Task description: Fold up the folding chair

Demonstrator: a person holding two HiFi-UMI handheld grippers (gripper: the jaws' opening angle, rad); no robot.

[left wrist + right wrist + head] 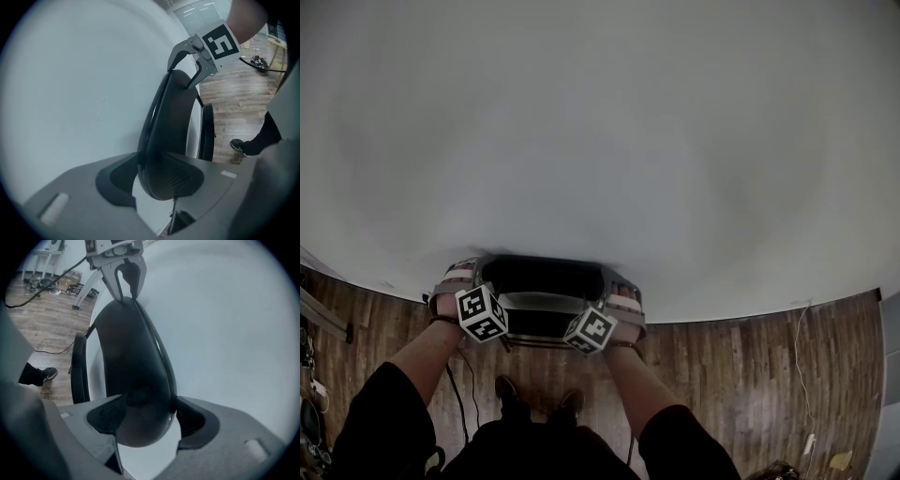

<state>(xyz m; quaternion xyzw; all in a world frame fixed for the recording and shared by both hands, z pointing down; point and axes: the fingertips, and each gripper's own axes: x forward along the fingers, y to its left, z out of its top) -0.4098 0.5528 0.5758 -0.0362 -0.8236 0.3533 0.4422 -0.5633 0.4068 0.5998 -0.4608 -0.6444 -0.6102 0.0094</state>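
- Left hand-held gripper [154, 174]: the jaws are standing partly apart and clamping on the rounded black top edge of the folding chair [171, 119]. The edge is filling the gap, and both dark pads are pressing against it.
- Right hand-held gripper [145, 423]: the jaws are likewise closing around the same black edge at its other end. The chair's rounded end is sitting between the two pads and touching both.
- In each gripper view the other hand-held gripper is showing at the far end of the chair's edge, with its fingers straddling that edge.
- In the head view the chair is sitting low in the middle, held between the two hand-held grippers and right against the near edge of a broad white surface [600, 122]. I cannot tell what that surface is.
- A second black part of the chair [206, 131] is standing just beside the gripped part on the floor side, with a thin strip of white showing between the two.
- Marker cubes [482, 313] are facing up toward the head camera, one on each hand-held gripper. Bare forearms [422, 352] are reaching forward from dark sleeves.
- The person is standing on a wooden floor [722, 375], with dark shoes [506, 386] near the chair's base. A thin dark cable [455, 398] is trailing on the floor by the left forearm.
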